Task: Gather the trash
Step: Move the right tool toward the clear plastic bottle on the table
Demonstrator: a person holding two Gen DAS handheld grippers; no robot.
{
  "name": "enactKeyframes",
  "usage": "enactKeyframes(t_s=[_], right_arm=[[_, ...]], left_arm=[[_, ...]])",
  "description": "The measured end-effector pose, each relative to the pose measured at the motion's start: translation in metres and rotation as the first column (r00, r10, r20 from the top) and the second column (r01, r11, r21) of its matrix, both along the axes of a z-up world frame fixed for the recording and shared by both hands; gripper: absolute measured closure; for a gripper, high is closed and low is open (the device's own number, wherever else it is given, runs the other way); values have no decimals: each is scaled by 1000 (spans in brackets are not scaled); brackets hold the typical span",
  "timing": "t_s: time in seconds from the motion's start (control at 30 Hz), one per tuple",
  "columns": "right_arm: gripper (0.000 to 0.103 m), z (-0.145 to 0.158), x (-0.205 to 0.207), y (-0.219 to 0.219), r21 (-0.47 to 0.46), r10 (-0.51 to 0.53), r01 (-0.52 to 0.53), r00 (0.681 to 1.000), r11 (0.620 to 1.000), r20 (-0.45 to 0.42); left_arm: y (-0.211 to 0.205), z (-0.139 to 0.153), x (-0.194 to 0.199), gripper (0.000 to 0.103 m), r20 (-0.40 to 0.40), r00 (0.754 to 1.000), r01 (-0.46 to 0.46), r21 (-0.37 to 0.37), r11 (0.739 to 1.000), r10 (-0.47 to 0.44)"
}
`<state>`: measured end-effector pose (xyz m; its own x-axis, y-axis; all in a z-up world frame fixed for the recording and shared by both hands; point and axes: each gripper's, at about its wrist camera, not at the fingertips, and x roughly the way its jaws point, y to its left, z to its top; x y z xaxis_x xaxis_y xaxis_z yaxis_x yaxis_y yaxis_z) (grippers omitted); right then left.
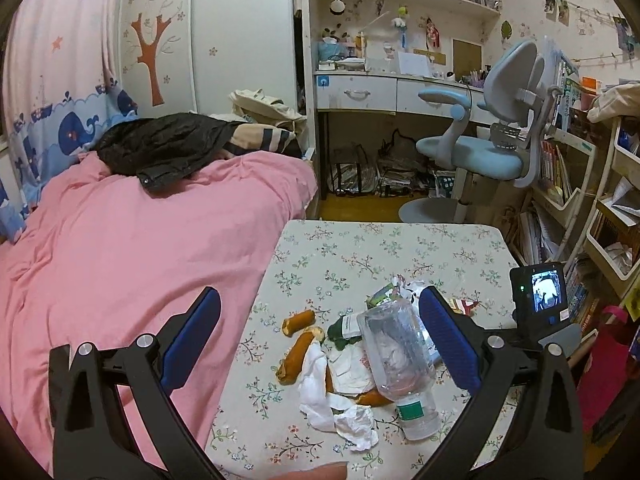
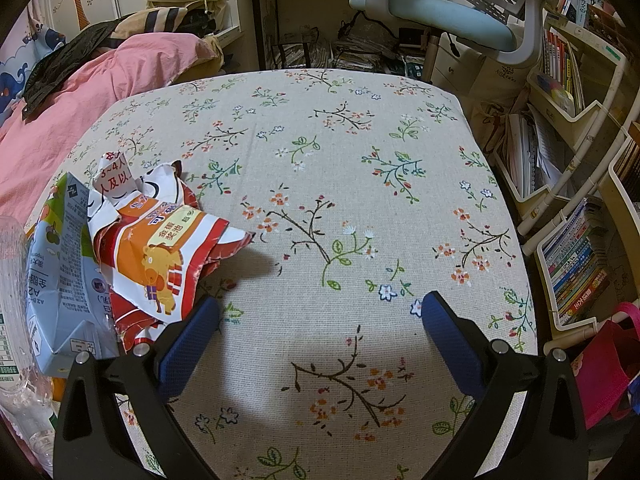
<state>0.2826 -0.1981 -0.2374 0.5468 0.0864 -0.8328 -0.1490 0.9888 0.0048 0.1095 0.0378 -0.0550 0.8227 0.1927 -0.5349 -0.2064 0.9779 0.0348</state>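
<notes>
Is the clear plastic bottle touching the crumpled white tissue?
Touching. The left wrist view shows the clear plastic bottle lying across the trash pile, its body resting directly on the crumpled white tissue, with no gap showing.

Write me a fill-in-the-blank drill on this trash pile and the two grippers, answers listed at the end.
1. The clear plastic bottle has a ___ label band near its cap.
2. The table is covered with a ___-patterned cloth.
3. The left gripper and the right gripper both have their jaws ___.
4. The orange snack wrapper lies to the ___ of the right gripper.

Missing words: green; floral; open; left
</notes>
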Motion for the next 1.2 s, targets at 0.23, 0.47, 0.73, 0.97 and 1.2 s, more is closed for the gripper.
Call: enactKeyframes(t_s=[0.23, 0.47, 0.73, 0.97, 1.2], right_arm=[[6, 0, 0, 0, 0, 0, 0, 1000, 1000, 0], [6, 1, 0, 1, 0, 0, 0, 1000, 1000, 0], [6, 20, -11, -9, 21, -63, 63, 998, 998, -15], [6, 96, -85, -11, 33, -34, 27, 975, 999, 220], [6, 125, -135, 23, 80, 97, -133, 931, 988, 351]], left_arm=[[0, -3, 4, 7, -14, 999, 28, -18, 999, -28], [5, -15, 11, 7, -48, 999, 8, -8, 1000, -8], [15, -23, 17, 7, -57, 998, -23, 3, 1000, 23], [31, -28, 17, 7, -79, 996, -31, -45, 999, 28], [48, -28, 15, 7, -70, 996, -53, -62, 997, 48]])
